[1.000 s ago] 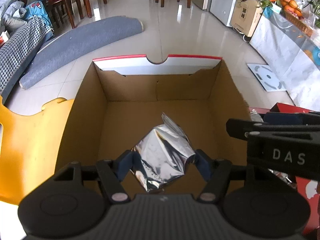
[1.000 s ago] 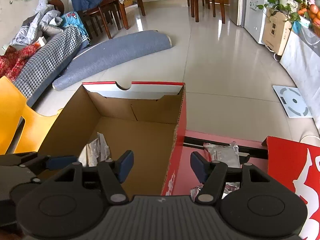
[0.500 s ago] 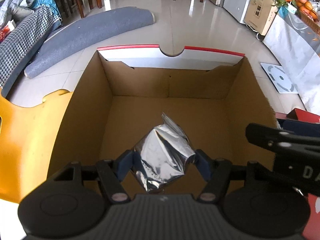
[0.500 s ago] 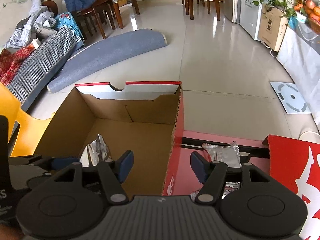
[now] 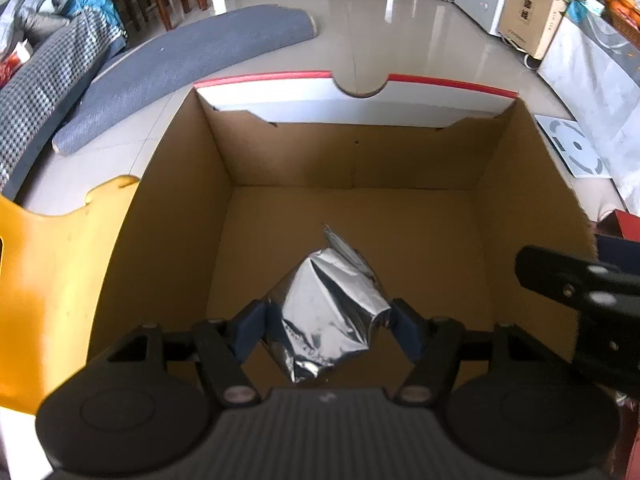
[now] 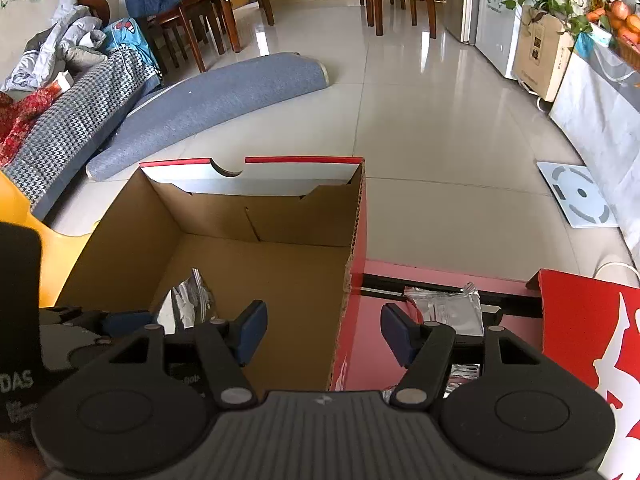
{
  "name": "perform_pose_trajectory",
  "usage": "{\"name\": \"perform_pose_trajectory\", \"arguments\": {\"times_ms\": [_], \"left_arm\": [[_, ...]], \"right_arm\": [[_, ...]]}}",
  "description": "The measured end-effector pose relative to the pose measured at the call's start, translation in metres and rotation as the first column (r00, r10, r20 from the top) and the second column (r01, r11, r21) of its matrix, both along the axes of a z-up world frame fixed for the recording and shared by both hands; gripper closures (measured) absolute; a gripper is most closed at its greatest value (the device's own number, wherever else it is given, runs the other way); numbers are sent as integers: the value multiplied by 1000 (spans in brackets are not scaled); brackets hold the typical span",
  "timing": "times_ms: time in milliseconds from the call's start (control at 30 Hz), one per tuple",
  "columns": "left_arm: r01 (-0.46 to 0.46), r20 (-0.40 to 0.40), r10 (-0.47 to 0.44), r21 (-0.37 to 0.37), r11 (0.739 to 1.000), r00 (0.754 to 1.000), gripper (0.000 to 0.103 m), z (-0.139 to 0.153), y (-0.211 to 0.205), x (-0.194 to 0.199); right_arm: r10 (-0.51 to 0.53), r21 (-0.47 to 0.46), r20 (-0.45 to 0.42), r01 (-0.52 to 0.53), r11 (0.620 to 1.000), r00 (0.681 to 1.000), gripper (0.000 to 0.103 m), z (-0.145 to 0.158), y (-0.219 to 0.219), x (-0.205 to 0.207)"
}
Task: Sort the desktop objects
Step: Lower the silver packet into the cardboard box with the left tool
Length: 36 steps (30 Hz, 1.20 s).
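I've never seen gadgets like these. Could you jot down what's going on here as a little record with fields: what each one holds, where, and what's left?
Left hand-held gripper: shut on the silver foil packet
Packet position: held above the floor of the open cardboard box, not released
Right hand-held gripper: open, holding nothing, straddling the box's right wall
Box contents: nothing else visible inside
Still outside: another foil packet on the red surface right of the box
Likely next: drop the held packet into the box
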<state>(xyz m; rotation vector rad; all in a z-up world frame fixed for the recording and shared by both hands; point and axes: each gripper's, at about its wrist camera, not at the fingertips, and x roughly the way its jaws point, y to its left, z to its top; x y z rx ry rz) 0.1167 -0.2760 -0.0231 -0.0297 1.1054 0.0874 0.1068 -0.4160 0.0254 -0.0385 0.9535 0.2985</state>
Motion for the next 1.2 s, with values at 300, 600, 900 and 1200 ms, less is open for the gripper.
{"name": "perform_pose_trajectory", "arguments": {"times_ms": [300, 600, 900, 1200], "left_arm": [[-23, -24, 23, -7, 1000, 999, 37, -11, 5, 8], [-62, -61, 62, 5, 998, 996, 37, -26, 13, 16], [-48, -60, 50, 36, 998, 997, 31, -30, 11, 19], [-15, -56, 17, 38, 999, 998, 4, -28, 2, 18]], "right_arm": [[4, 3, -3, -4, 1000, 1000, 40, -1, 1, 0], [11, 9, -13, -11, 1000, 1000, 40, -2, 1, -1], [12, 14, -23, -11, 1000, 1000, 40, -3, 2, -1], [16, 22, -29, -16, 1000, 999, 40, -3, 1, -2]]}}
